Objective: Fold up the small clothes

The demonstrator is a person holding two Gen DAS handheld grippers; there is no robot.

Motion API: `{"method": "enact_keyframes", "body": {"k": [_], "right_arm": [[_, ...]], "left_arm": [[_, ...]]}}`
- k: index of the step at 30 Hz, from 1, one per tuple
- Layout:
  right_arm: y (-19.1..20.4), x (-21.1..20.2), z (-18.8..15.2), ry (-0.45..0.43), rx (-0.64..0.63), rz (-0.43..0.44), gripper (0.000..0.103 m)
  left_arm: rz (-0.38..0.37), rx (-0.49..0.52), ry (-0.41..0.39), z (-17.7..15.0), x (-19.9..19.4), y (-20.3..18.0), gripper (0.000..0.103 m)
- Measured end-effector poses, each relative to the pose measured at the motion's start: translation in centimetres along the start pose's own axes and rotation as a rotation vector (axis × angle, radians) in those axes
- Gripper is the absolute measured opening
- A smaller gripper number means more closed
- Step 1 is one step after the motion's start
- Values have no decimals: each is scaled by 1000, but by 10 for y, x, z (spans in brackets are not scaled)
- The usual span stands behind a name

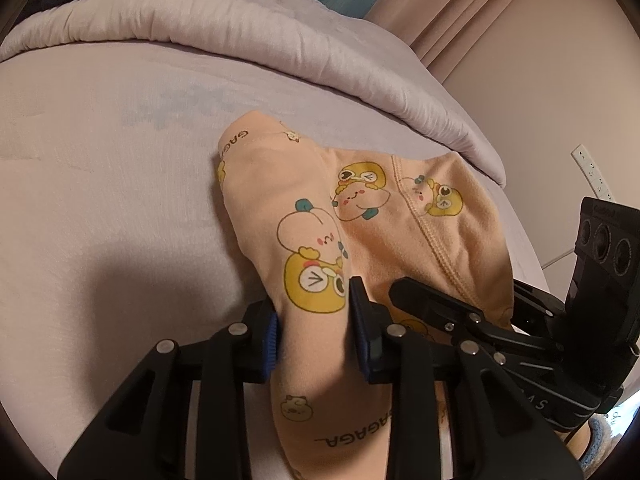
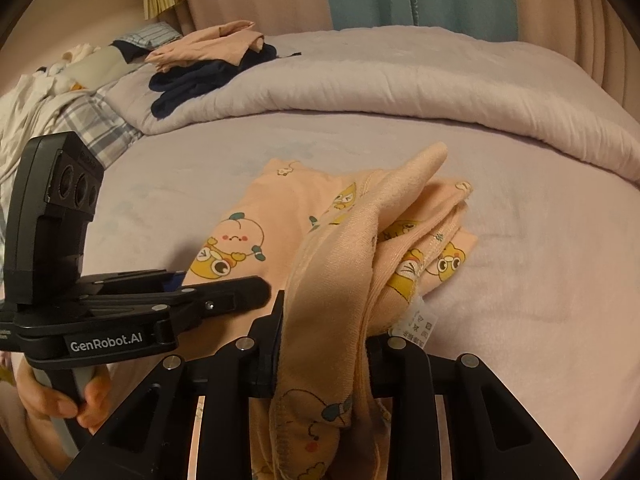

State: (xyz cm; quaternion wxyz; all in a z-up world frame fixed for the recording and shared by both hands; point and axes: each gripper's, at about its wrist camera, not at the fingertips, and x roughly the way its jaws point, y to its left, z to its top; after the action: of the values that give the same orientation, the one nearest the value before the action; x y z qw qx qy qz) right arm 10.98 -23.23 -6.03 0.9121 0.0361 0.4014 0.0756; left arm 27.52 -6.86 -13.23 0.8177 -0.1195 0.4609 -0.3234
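Care label (image 2: 416,322) on peach garment (image 2: 332,292), right wrist view only.

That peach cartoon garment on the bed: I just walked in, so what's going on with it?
A person is folding it with two handheld grippers. The left gripper and the right gripper each pinch a bunched part of the peach garment, lifting its near side while the rest lies on the bed. The fold isn't finished.

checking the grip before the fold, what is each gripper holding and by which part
Both hold the peach printed garment: left gripper on a bunched fold, right gripper on a seamed edge.
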Motion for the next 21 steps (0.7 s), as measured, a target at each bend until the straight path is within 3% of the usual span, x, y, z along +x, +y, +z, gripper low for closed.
{"method": "enact_keyframes", "body": {"k": [21], "right_arm": [[6, -27, -4, -40, 16, -16, 30]], "left_arm": [[-7, 68, -42, 4, -19, -22, 29]]}}
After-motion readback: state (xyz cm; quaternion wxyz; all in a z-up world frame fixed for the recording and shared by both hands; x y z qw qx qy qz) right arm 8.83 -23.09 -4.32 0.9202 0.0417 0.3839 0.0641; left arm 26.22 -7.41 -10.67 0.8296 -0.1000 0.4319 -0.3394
